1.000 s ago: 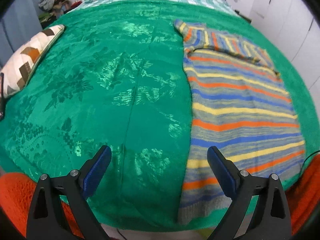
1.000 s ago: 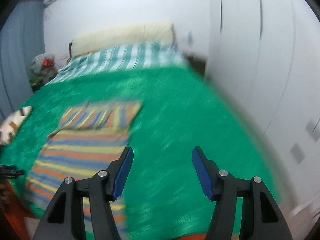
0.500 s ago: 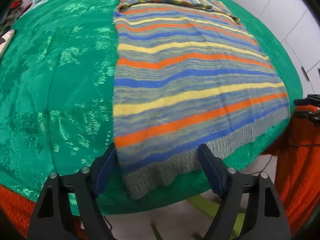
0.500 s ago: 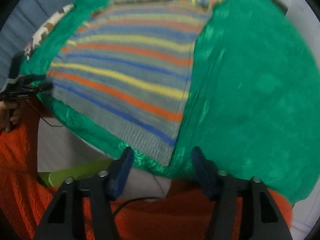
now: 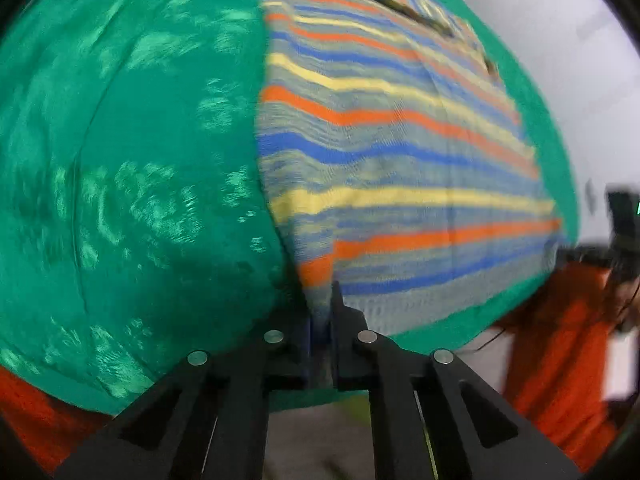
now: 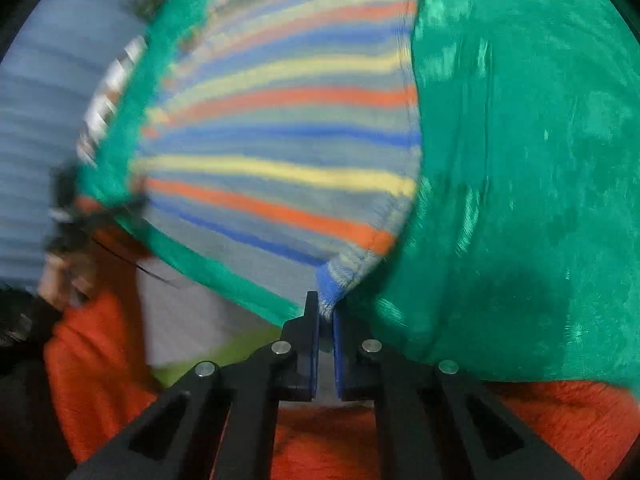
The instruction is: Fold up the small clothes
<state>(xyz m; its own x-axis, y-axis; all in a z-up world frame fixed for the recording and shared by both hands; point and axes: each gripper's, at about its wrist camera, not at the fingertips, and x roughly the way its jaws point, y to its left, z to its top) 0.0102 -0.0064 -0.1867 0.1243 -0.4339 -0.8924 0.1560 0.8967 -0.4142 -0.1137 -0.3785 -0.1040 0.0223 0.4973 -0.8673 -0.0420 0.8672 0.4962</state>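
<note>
A striped knit sweater point(image 5: 400, 152) in blue, orange, yellow and grey lies flat on a green bedspread point(image 5: 140, 180). My left gripper point(image 5: 320, 316) is shut on the sweater's near left hem corner. In the right wrist view the same sweater point(image 6: 288, 136) spreads away from me, and my right gripper point(image 6: 326, 316) is shut on its near right hem corner. Both corners are lifted slightly at the bed's front edge. The far end of the sweater, with its folded sleeves, is blurred.
The person's orange sleeves show at the bottom of both views point(image 6: 328, 440). The other gripper and hand appear at the right edge of the left view point(image 5: 620, 248). A patterned pillow point(image 6: 108, 92) lies at the bed's left side. White wall is at the right point(image 5: 560, 40).
Both grippers moved in to the sweater's hem corners at the bed edge and closed on them. Half a second ago both were open just short of the hem.
</note>
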